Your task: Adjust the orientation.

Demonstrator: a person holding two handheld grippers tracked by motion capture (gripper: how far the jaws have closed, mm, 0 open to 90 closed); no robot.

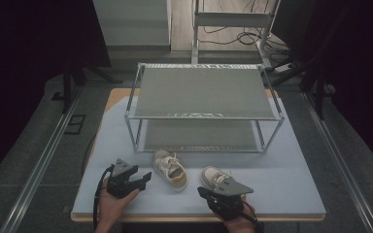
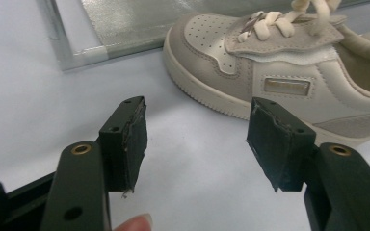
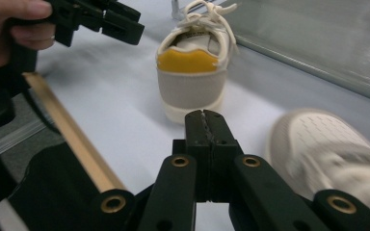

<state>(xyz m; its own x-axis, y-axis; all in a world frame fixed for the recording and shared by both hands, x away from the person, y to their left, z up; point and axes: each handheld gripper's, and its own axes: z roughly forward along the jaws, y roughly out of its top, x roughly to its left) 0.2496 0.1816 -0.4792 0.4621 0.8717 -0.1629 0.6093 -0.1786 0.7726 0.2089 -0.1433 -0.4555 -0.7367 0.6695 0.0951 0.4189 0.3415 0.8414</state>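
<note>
- Lying on the table point(image 1: 291, 194) near its front edge, the left shoe point(image 1: 170, 169) sits just left of centre; its long axis runs from front-right to back-left, toe toward the rack point(image 1: 204, 92), yellow-patched heel toward the front edge.
- The right shoe point(image 1: 214, 177) rests closer to the front edge, just right of centre, toe pointing toward the back-left; its rear part is hidden under the right gripper point(image 1: 205, 193).
- The shoes lie near each other, apart, with bare table between them.
- The left gripper point(image 1: 144, 178) is held near the front-left corner, jaws spread wide and empty; in the left gripper view the left shoe's side wall lies just beyond the far jaw, not between the pads.
- The right gripper's jaws are pressed fully together with nothing between them, as the right gripper view shows; it sits over the right shoe's heel end, and contact cannot be determined.
- The rack stands across the back half of the table, its lower shelf just behind the left shoe's toe.
- Nothing lies between the left gripper and the left shoe.
- Count: two shoes, two grippers, one two-shelf rack, one table.
</note>
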